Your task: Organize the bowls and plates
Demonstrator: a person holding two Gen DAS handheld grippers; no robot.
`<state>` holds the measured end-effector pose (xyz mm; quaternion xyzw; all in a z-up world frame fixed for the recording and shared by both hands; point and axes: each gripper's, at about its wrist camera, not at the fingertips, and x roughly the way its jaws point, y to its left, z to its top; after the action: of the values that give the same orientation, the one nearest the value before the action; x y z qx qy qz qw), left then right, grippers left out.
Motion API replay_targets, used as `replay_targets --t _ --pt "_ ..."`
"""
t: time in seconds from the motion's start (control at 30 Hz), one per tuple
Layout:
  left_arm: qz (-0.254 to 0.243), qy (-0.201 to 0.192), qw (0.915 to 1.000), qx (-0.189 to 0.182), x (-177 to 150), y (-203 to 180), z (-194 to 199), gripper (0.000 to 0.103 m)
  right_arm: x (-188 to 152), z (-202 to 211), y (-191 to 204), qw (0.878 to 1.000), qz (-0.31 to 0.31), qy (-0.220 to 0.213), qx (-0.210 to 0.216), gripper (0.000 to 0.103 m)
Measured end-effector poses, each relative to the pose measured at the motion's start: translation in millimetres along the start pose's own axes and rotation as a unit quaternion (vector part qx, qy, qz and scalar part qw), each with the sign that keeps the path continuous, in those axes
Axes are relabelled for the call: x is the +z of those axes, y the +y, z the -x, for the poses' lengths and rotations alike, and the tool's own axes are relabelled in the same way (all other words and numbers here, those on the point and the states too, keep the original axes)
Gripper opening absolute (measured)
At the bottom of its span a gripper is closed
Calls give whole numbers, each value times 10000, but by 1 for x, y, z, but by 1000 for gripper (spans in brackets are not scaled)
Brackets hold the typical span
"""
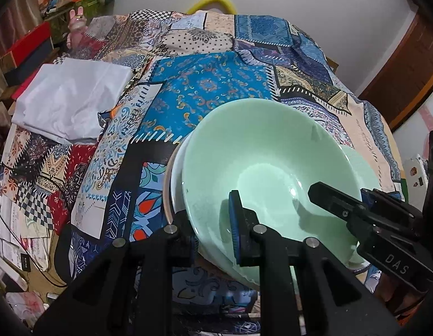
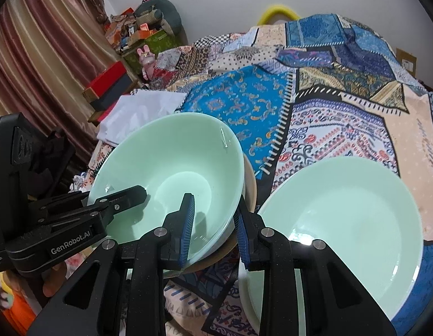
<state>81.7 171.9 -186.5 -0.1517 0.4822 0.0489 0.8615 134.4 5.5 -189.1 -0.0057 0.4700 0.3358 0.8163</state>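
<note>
**Both grippers clamped on one green bowl, above a patchwork-covered table**

Landmark: green bowl, tilted, rim toward the cameras.

- Left gripper: jaws closed on the bowl's near rim, one blue pad inside the wall, the other outside.
- Right gripper: likewise clamped on the bowl's rim at another point, one pad inside, one outside. Each gripper shows in the other's view, reaching into the bowl from the side.
- Under the bowl: the white rim of a second dish and a tan edge below that; whether they touch the bowl cannot be told.
- Right of the bowl, just beside it: green plate, lying on the cloth.
- Surface: table draped in a patchwork cloth, blue, red, cream and black panels, wrinkled.
- Beyond the bowl to the left: folded white sheet on the cloth.
- Room, farther back left: striped curtain, red box, pink rabbit toy, cluttered boxes.
- Directly behind the table: yellow loop against a white wall.
</note>
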Motion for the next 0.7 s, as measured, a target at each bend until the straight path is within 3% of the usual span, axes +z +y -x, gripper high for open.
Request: replay_targets --t 0.47,0.7 --pt "-122 -116 9998 146 3 3 1 18 -2 -3 -3 10000 -48 -8 -16 28" --pt "40 -75 10000 33 5 9 3 18 -3 -3 -4 10000 -81 -5 24 29"
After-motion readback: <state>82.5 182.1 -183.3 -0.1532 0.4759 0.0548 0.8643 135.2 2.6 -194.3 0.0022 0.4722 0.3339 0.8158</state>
